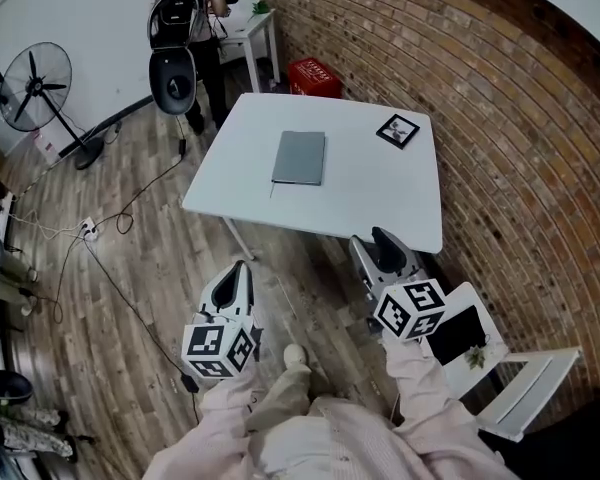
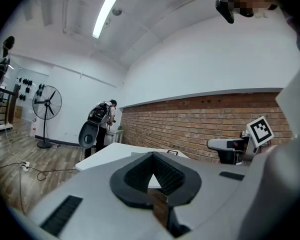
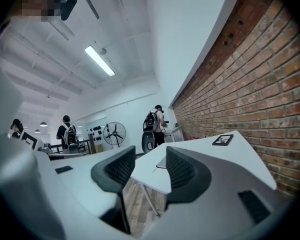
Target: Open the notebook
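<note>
Gaping right gripper point(image 1: 372, 247), empty | left gripper point(image 1: 241, 270) closed, empty

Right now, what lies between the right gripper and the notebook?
Only bare table. In the head view, nothing else lies between the right gripper and the closed notebook.

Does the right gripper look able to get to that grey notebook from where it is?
Probably yes. The notebook lies closed on the table with nothing in the way. The right gripper, its jaws apart and empty, is just short of the table's near edge.
</note>
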### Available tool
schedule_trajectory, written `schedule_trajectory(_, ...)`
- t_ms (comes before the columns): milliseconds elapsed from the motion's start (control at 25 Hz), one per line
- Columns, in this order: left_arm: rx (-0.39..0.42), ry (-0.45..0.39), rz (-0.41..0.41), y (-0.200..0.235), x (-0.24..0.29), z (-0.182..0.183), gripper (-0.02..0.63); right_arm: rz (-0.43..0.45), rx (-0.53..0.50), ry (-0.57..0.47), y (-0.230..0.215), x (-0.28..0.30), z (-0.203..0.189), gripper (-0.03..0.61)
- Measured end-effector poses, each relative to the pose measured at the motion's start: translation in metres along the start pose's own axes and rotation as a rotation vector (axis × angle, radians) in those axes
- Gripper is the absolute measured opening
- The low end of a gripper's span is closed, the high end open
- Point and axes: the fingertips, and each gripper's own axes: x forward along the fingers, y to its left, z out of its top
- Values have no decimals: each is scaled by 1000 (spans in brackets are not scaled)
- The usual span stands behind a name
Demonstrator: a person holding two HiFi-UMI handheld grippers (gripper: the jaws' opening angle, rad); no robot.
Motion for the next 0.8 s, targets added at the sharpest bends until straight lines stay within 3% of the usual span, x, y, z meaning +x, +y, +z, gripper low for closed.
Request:
schedule_trajectory(240, -20, 29, -34, 30, 40, 0, -8, -49, -1, 66, -7, 42, -14, 175)
schedule_trajectory(800, -45, 73, -112, 72, 112, -5, -8, -107, 39, 114, -23, 106, -33, 173)
